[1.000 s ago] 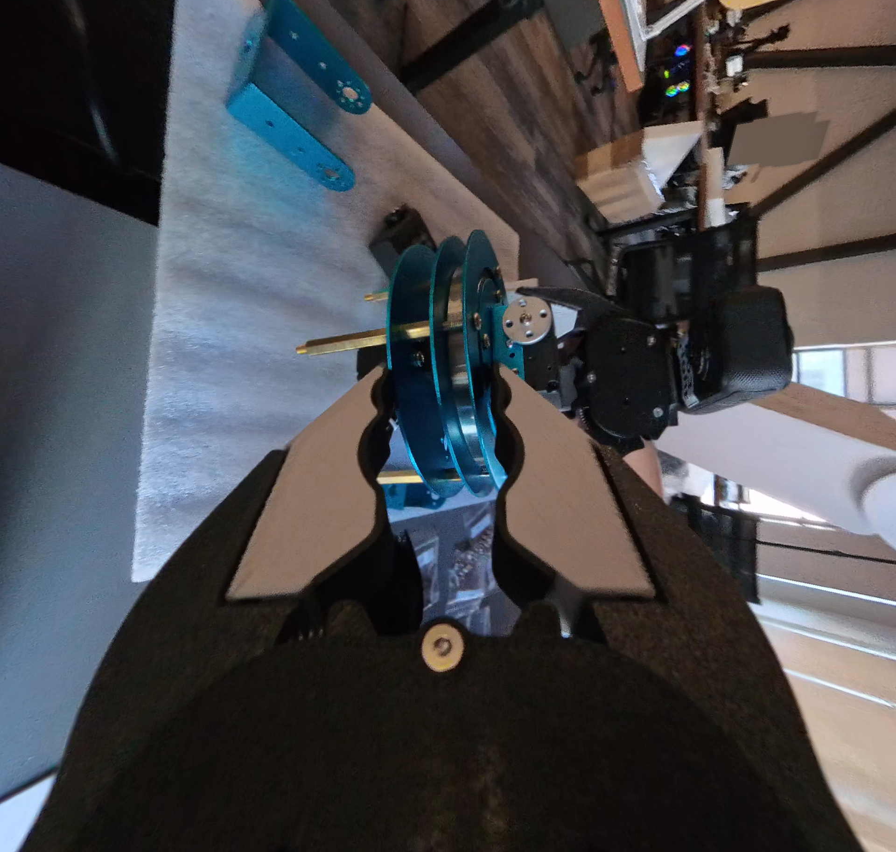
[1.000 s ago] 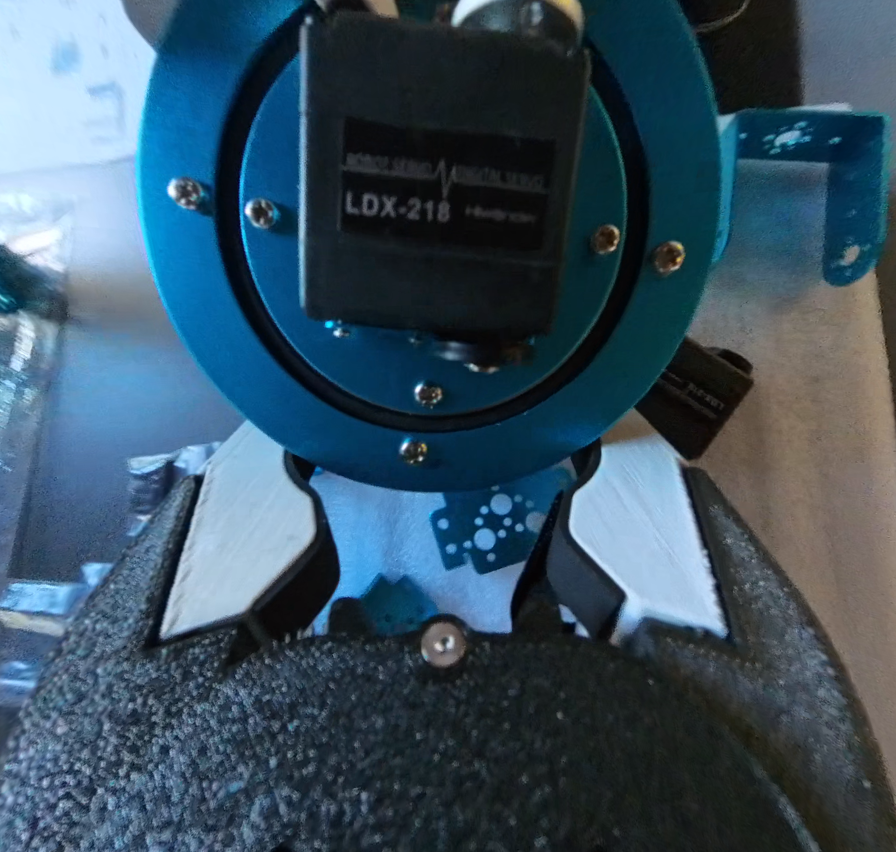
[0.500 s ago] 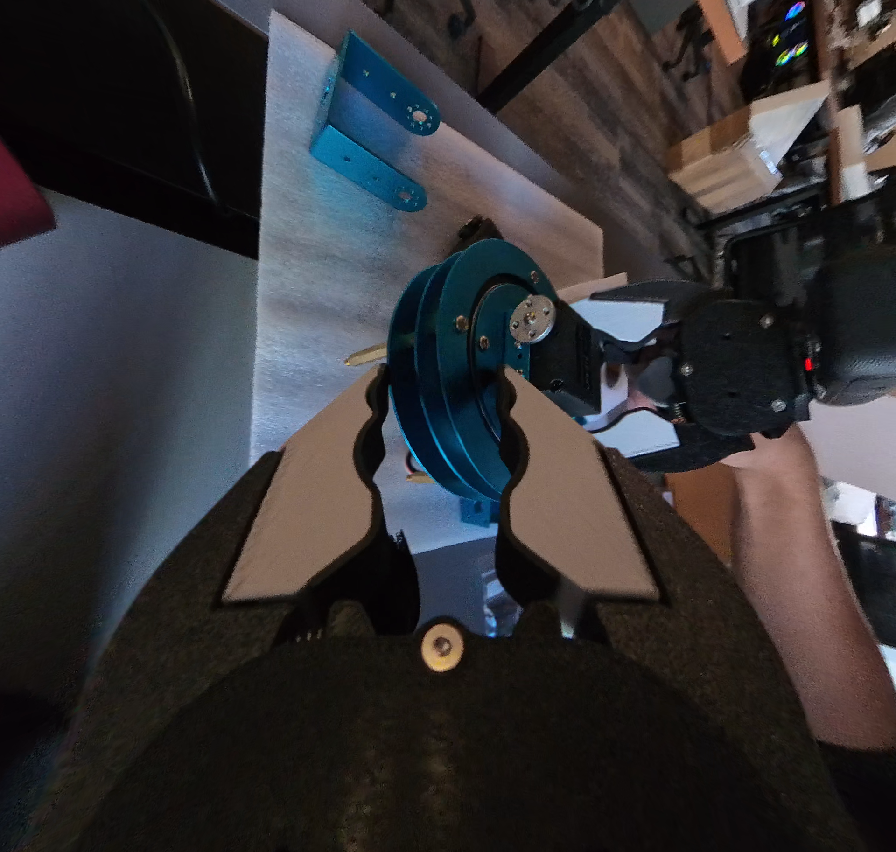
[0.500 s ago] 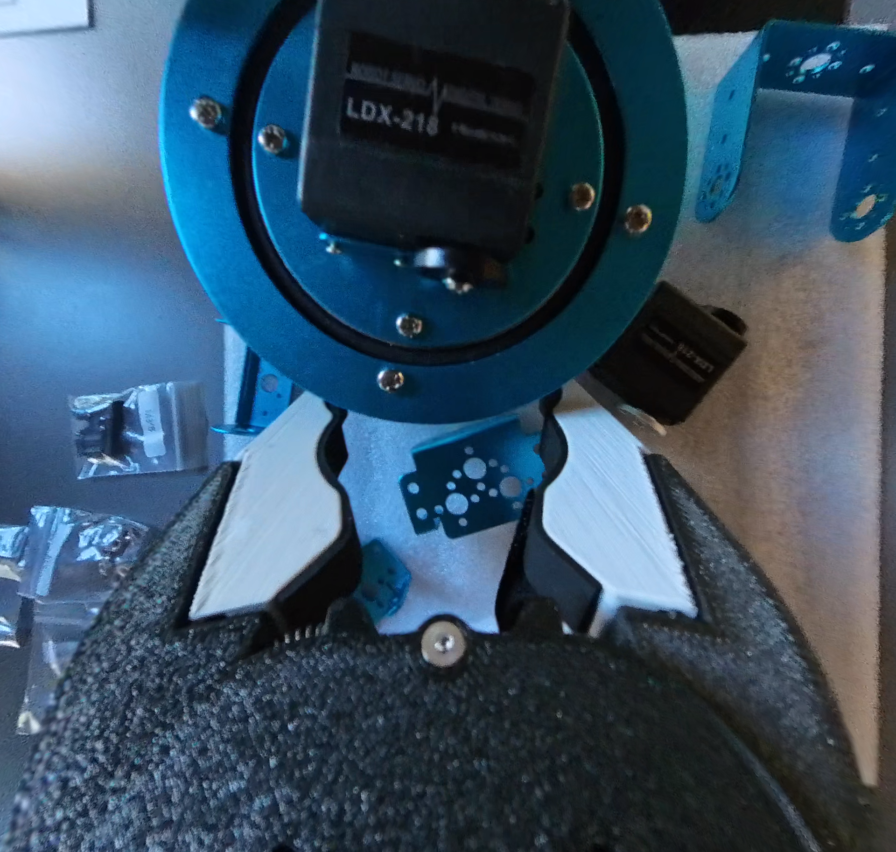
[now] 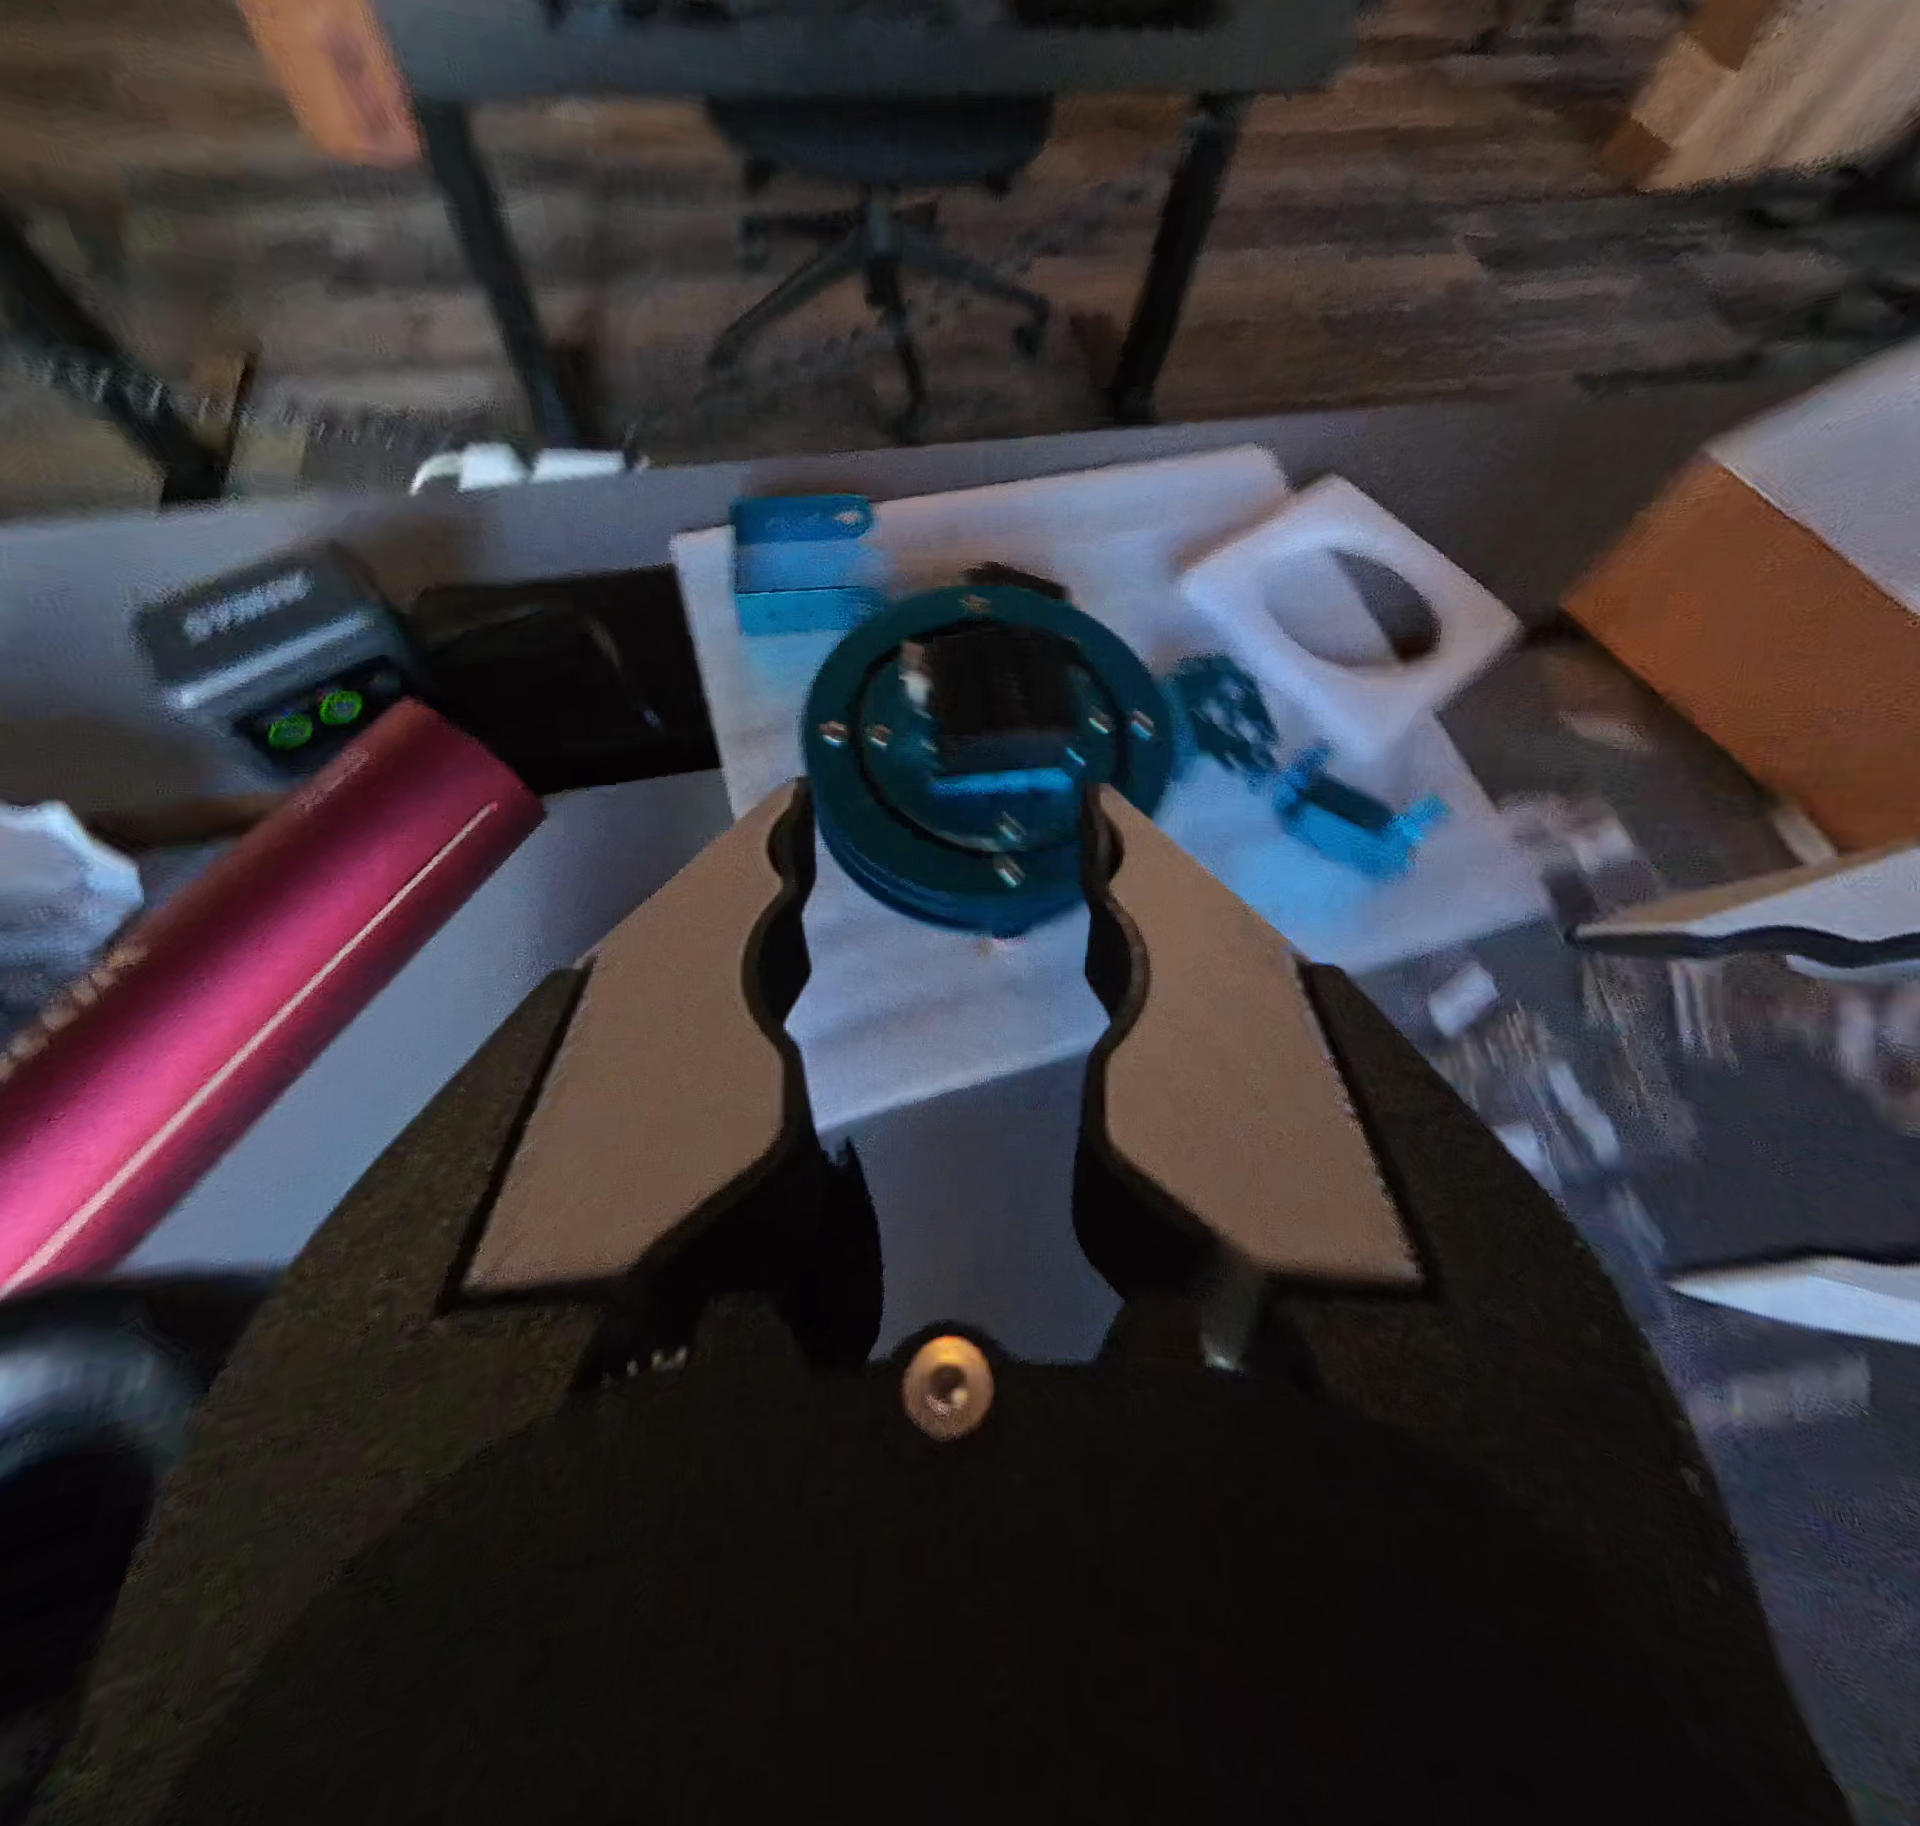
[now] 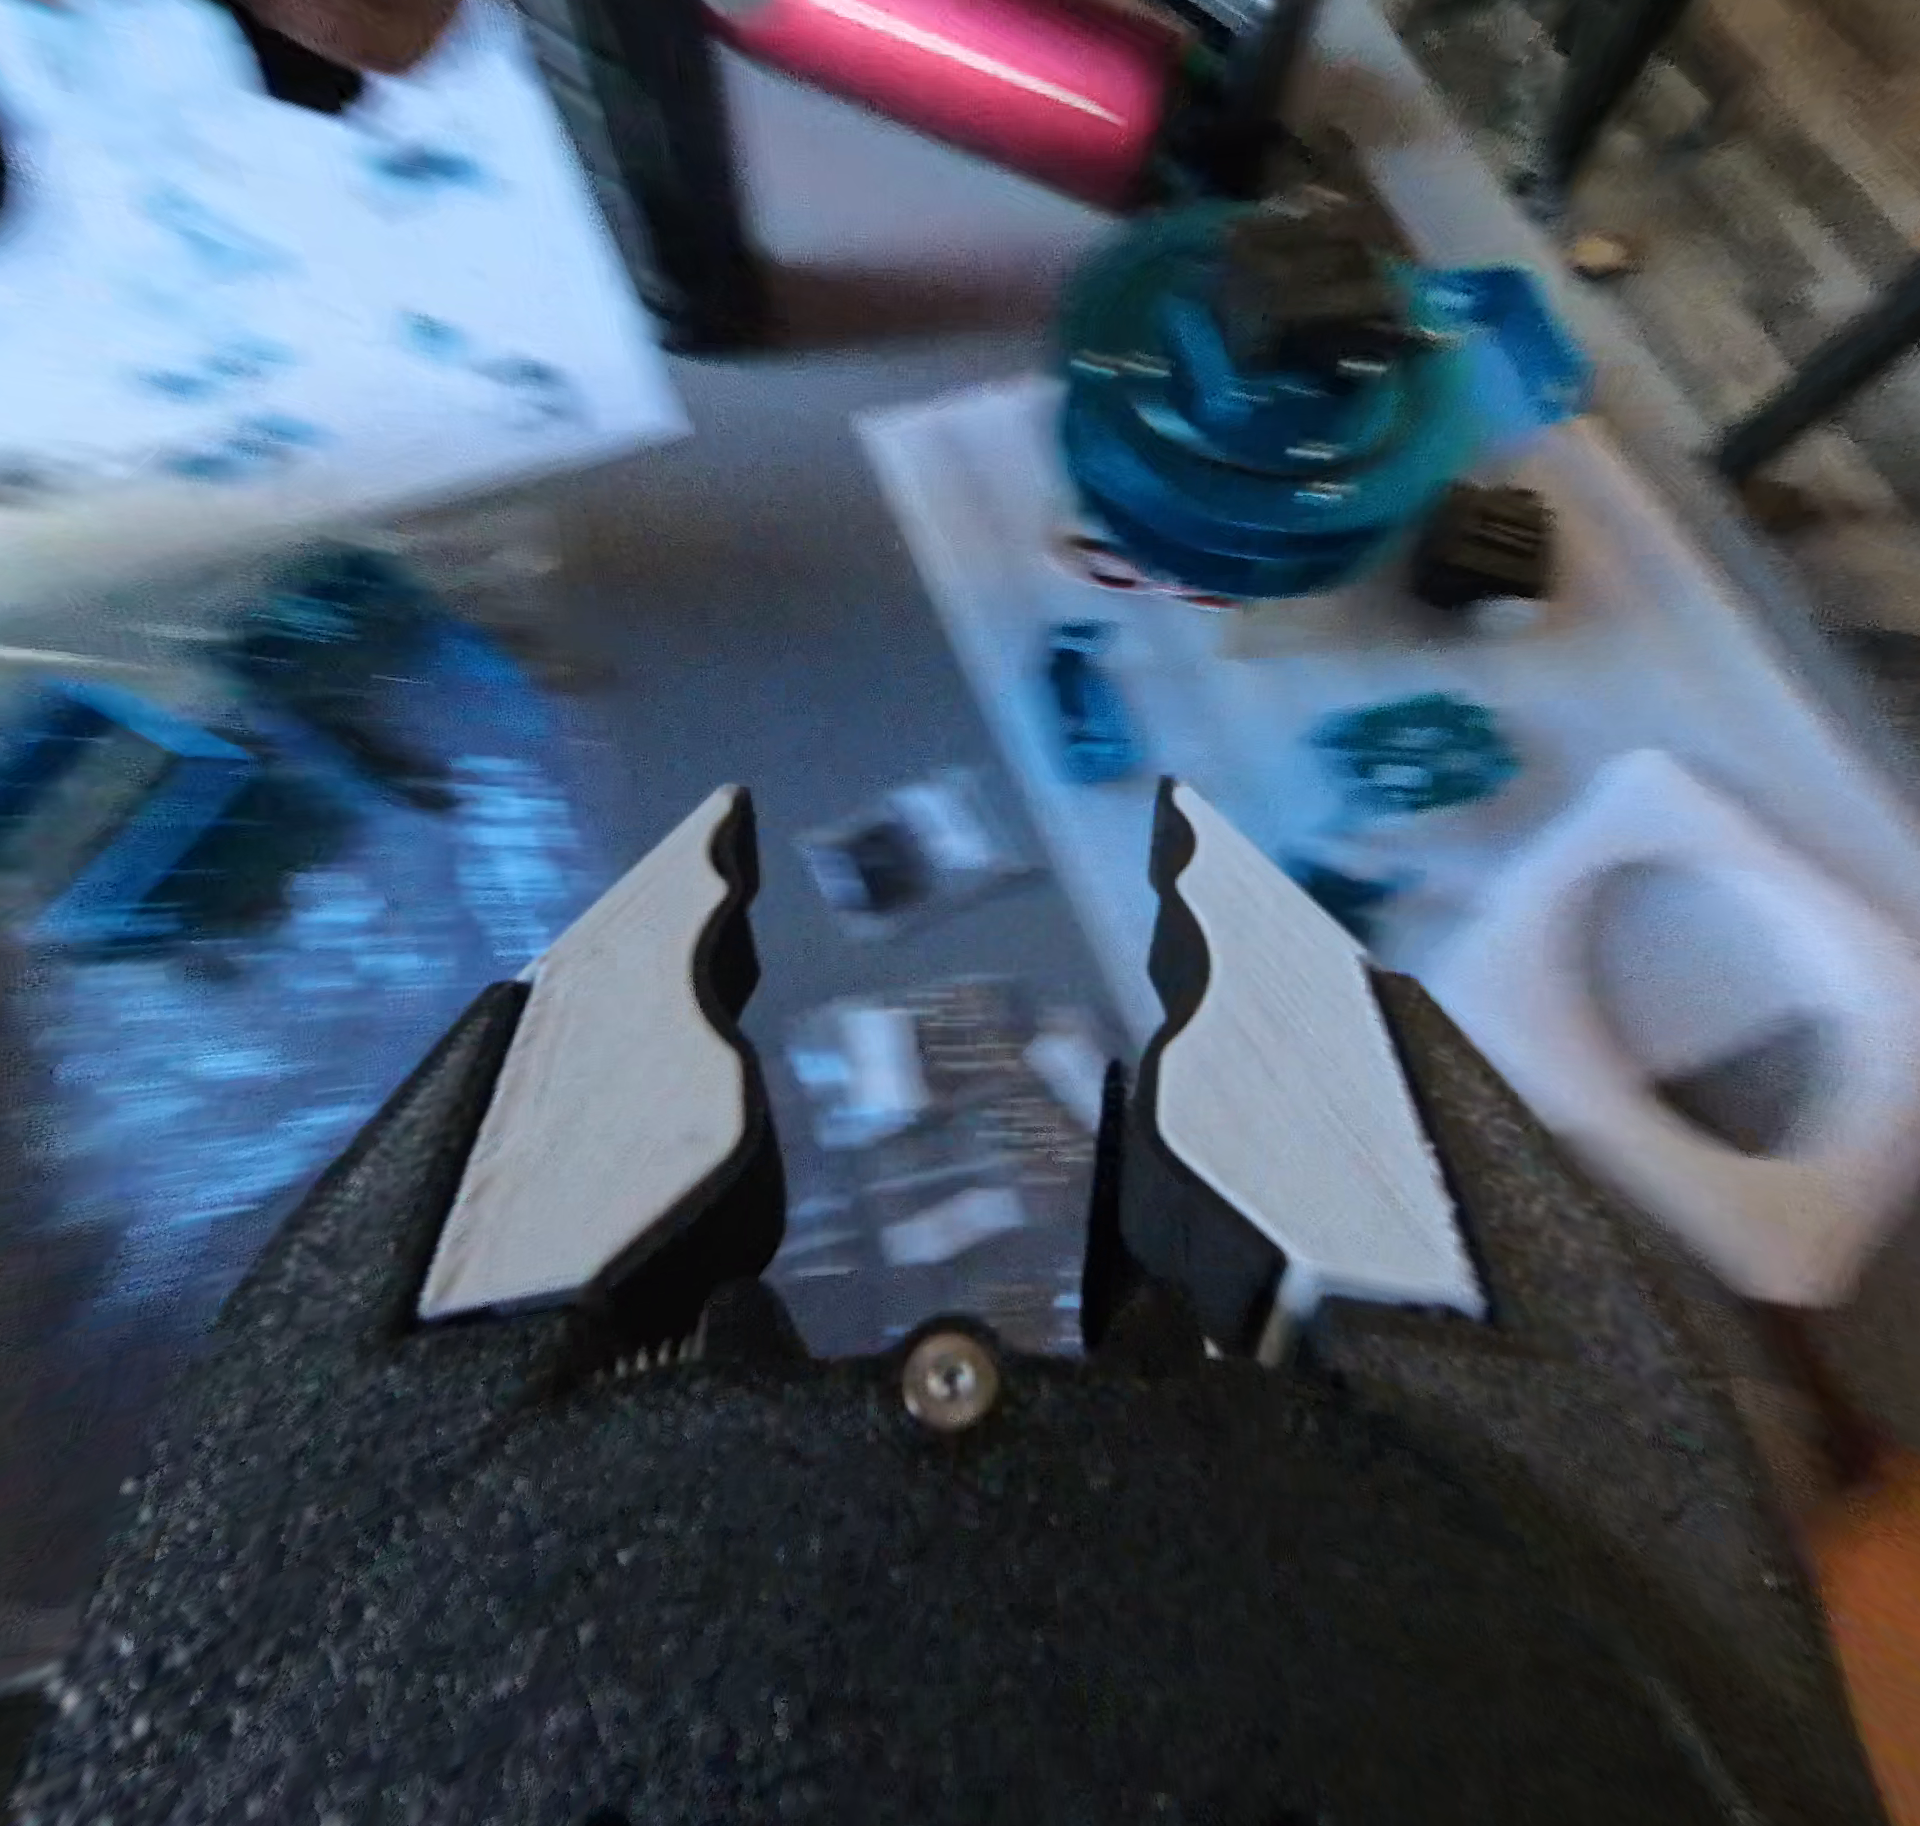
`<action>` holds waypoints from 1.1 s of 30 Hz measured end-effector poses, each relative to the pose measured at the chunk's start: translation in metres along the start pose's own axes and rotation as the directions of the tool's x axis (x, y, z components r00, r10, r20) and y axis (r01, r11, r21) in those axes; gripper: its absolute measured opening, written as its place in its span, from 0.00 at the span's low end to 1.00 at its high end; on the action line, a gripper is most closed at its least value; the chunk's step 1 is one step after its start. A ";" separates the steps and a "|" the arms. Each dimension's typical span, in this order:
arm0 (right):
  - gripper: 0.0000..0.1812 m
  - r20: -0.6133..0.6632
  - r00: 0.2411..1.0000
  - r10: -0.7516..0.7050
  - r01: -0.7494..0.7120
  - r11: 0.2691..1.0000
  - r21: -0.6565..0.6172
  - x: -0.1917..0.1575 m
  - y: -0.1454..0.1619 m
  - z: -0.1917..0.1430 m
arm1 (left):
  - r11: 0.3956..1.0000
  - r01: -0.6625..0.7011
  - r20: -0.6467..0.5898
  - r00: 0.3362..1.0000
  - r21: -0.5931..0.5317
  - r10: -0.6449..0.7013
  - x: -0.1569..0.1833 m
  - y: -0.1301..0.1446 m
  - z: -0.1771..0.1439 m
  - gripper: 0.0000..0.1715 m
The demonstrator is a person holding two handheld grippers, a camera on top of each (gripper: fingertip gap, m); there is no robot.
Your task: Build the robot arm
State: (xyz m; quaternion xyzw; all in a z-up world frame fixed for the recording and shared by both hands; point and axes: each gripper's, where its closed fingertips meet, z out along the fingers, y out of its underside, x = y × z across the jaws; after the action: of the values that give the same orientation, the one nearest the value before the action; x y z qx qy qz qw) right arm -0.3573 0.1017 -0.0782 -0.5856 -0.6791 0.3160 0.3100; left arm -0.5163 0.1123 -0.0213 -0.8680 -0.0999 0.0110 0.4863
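On the far left of the worktop lies a dark red cylinder, with a black device showing two green lights behind it. Next comes the left claw, its jaws moderately apart. The near rim of the blue disc stack, which carries a black servo on top, lies between the tips. The blur hides whether the pads press the rim or merely flank it, so I cannot tell if it is gripped. If this is a hold, it is a shallow one at the very tips. With the servo on top making the piece top-heavy, it would need a square, level and steady claw. The stack is over the middle of a white foam sheet, with a blue U-bracket just behind it. To its right is a white foam block whose round pocket looks empty. Beyond that, a cardboard box keeps its contents out of sight. The right claw is spread wide and holds nothing. It hangs over small clear bags whose contents are too smeared to name, well apart from the stack. Also loose on the sheet are a second black servo, a perforated blue plate and a small blue bracket.
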 end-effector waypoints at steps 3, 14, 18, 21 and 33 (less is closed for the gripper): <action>0.34 0.291 0.949 0.123 -0.143 0.988 0.049 -0.115 0.011 -0.016 | 0.967 -0.244 -0.282 0.935 -0.075 0.214 0.050 0.059 -0.053 0.30; 0.25 0.241 0.939 0.245 -0.220 0.967 -0.124 -0.236 0.072 0.031 | 0.788 -0.581 -0.652 0.681 -0.206 0.332 0.054 0.298 -0.182 0.29; 0.28 0.119 0.962 0.244 -0.225 0.962 -0.152 -0.209 0.089 0.017 | 0.805 -0.563 -0.578 0.725 -0.187 0.373 0.060 0.301 -0.176 0.14; 0.25 0.011 0.976 0.219 -0.213 0.960 -0.179 -0.184 0.116 -0.003 | 0.802 -0.572 -0.559 0.727 -0.172 0.398 0.066 0.304 -0.179 0.04; 0.20 0.093 0.990 0.102 -0.101 0.995 -0.010 -0.202 0.084 -0.023 | 0.915 -0.399 -0.548 0.779 -0.060 0.304 0.061 0.295 -0.222 0.17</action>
State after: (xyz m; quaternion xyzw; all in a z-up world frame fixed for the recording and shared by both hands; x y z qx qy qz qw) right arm -0.2641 -0.0872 -0.1411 -0.6047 -0.6631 0.3567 0.2598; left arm -0.3830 -0.2133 -0.1491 -0.8791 0.2010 -0.1456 0.4068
